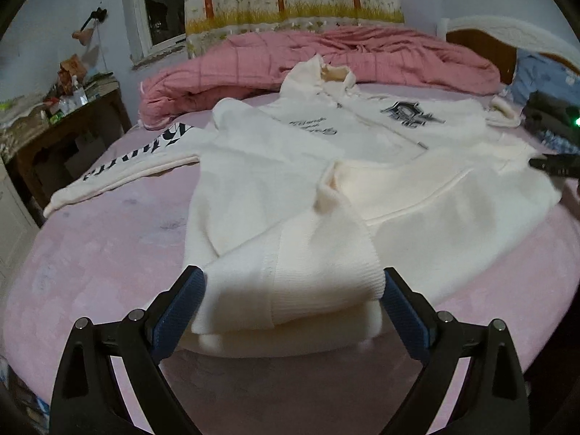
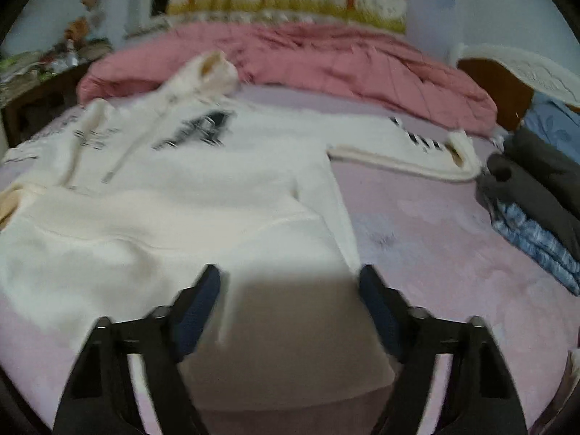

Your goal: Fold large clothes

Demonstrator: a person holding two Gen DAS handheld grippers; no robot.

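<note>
Now, in your left wrist view, the left gripper (image 1: pixel 291 299) stands wide, and the ribbed hem of the white hoodie (image 1: pixel 326 188) lies bunched between its blue pads; whether the pads press it, I cannot tell. The hoodie stretches away from you on the pink bed sheet (image 1: pixel 108 253), hood farthest, one sleeve out to the left.

In your right wrist view, blurred, the right gripper (image 2: pixel 290 304) is half open over the hem corner (image 2: pixel 290 326), with cloth between the fingers, not clearly pinched. The other sleeve (image 2: pixel 409 145) lies ahead to the right. Both hands are equally near the hem.
</note>
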